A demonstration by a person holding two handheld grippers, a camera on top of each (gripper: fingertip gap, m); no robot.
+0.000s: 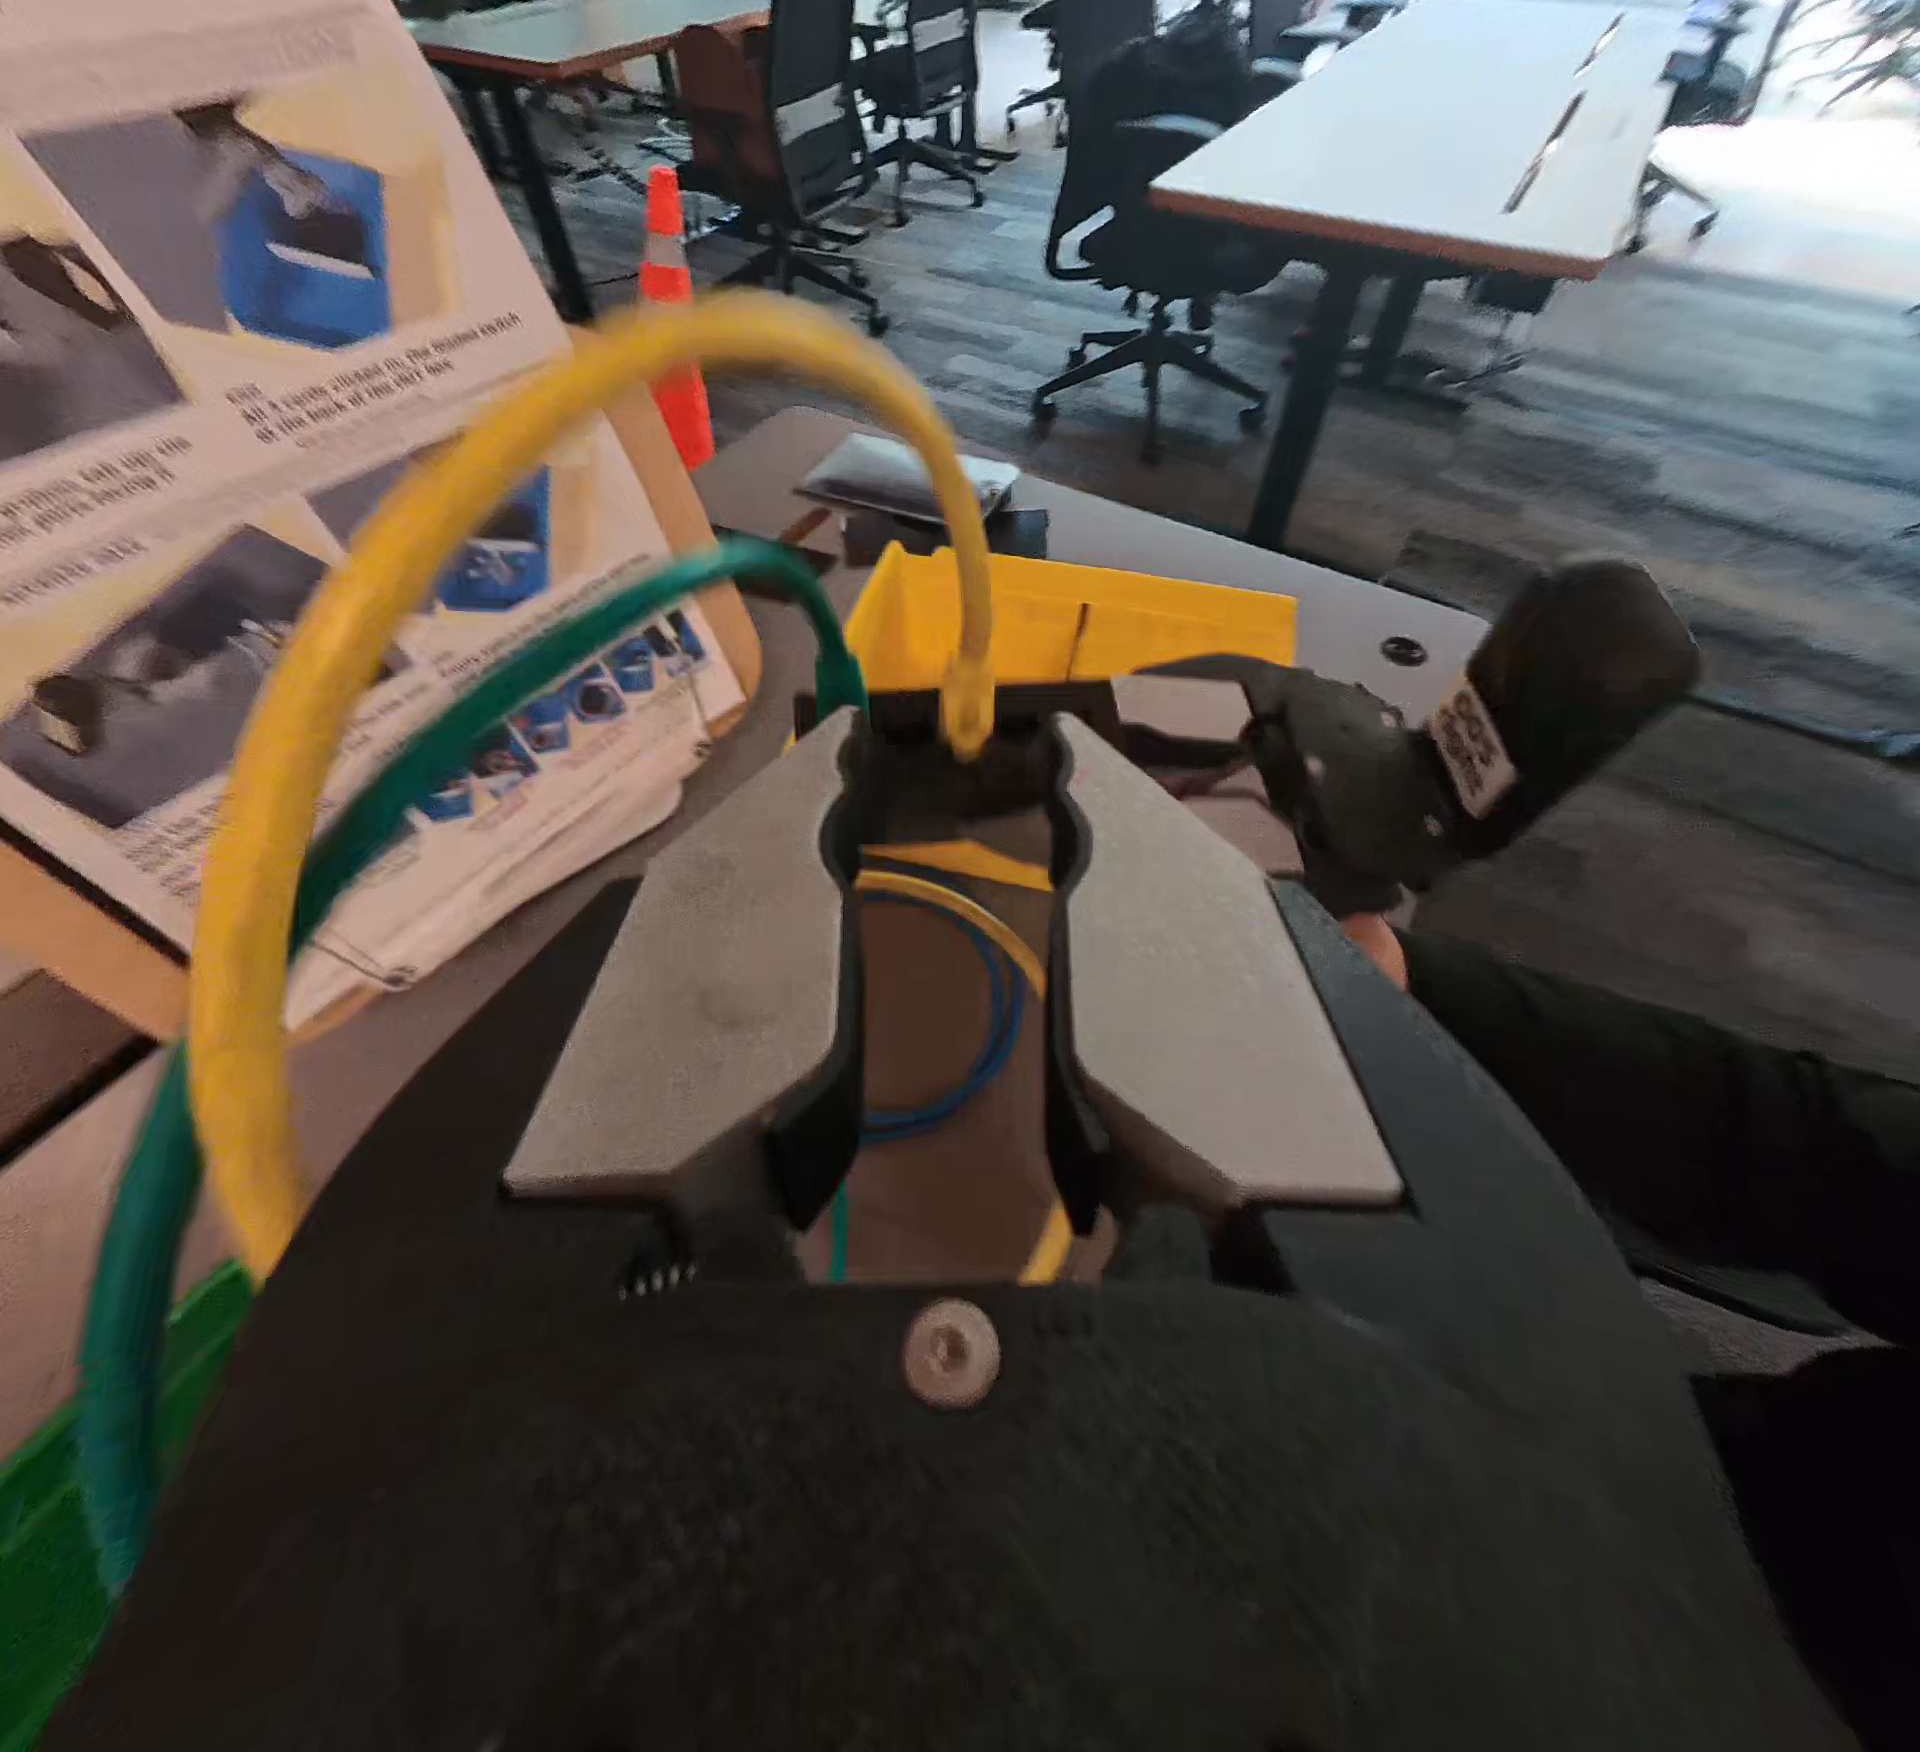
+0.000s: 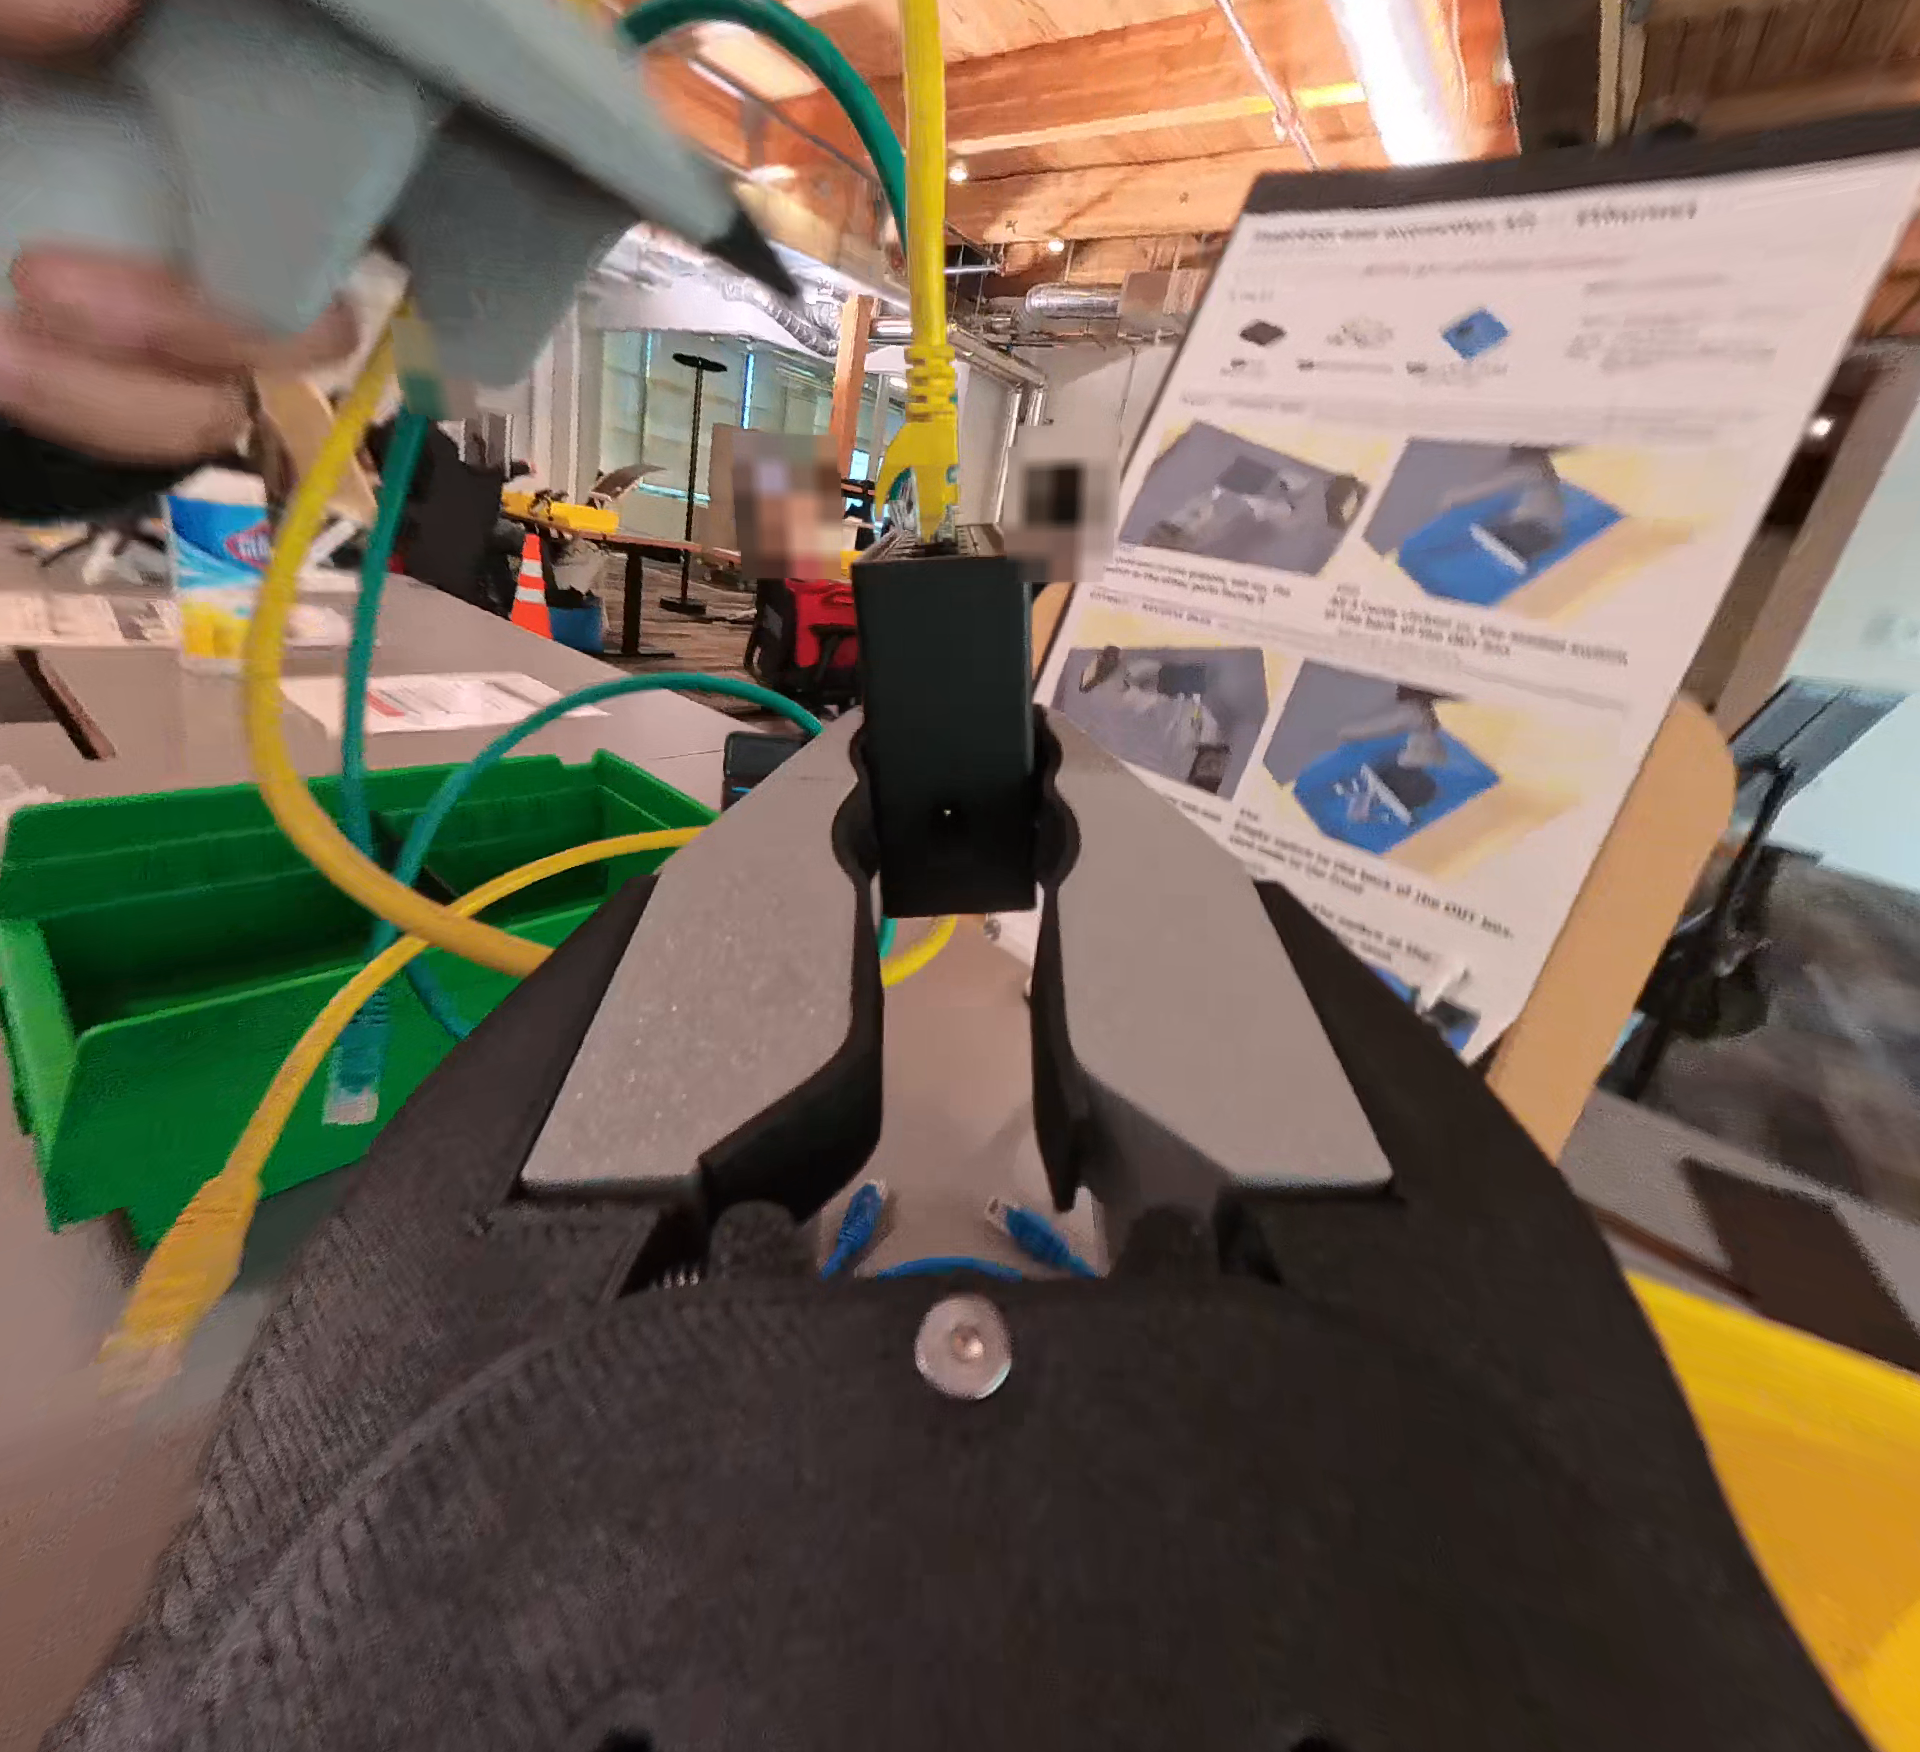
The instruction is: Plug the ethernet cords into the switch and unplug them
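Desks blur behind; right gripper (image 2: pixel 948 809) clamps switch (image 2: pixel 948 726), ports hidden.

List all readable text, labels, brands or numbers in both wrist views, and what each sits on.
No text is quoted here, only what carries it.
Instruction sheet: printed headings and photo captions, mostly motion-blurred.
White label on a black handle: small print, blurred.
Wipes canister: brand logo, blurred.
Paper flat on the table: too small to read.
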